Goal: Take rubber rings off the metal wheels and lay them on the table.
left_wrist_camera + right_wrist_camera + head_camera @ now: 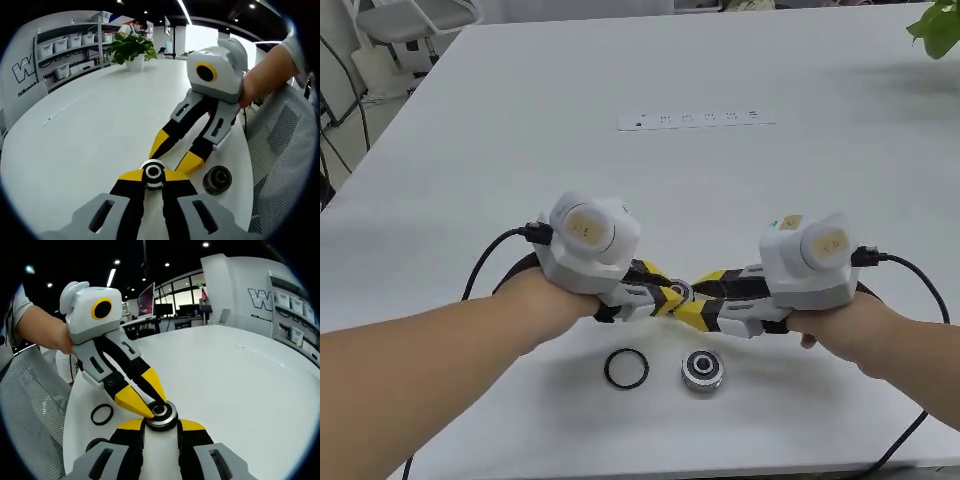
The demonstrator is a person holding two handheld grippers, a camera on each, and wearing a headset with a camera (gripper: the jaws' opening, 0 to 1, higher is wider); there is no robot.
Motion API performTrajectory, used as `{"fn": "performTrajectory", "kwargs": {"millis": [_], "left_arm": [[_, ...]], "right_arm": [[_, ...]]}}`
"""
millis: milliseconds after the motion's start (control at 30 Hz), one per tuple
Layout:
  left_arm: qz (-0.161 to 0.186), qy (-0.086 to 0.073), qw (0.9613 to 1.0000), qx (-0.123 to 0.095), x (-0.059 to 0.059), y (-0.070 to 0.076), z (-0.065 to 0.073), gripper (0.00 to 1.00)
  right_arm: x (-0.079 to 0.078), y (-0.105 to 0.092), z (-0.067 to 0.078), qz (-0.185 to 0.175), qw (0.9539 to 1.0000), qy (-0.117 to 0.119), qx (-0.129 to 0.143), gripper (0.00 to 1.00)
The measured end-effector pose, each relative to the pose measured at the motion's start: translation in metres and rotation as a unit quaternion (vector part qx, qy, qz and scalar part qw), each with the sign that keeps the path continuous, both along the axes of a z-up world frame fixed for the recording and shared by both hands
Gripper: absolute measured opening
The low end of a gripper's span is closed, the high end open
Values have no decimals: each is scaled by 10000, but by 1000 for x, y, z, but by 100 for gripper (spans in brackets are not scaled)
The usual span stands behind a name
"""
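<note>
I count two hand-held grippers, my left hand-held gripper (pixel 665 296) and my right hand-held gripper (pixel 696 304), each with one black cable trailing from it, so two cables. There are two metal wheels: one held wheel (pixel 678 293) pinched between my jaw tips, and one wheel on the surface (pixel 703 368). One loose rubber ring (pixel 626 368) lies just beside that second wheel. Further back I count one white socket strip (pixel 697 119) and, at the far corner, one potted plant (pixel 940 25).
</note>
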State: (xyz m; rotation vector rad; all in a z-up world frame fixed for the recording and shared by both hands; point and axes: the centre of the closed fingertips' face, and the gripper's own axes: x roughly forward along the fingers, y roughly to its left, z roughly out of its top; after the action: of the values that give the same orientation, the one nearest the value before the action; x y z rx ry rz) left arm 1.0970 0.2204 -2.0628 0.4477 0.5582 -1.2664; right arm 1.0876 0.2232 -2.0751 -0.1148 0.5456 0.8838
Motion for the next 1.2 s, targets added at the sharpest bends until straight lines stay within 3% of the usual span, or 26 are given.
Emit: {"fn": "performTrajectory", "kwargs": {"millis": [267, 1200], "left_arm": [[-19, -84, 10000, 25, -1, 0, 1, 7], [29, -76, 10000, 5, -2, 0, 1, 7]], "right_arm": [[-2, -2, 1, 29, 10000, -57, -68, 19], [-5, -6, -1, 27, 9998, -103, -169, 14]]}}
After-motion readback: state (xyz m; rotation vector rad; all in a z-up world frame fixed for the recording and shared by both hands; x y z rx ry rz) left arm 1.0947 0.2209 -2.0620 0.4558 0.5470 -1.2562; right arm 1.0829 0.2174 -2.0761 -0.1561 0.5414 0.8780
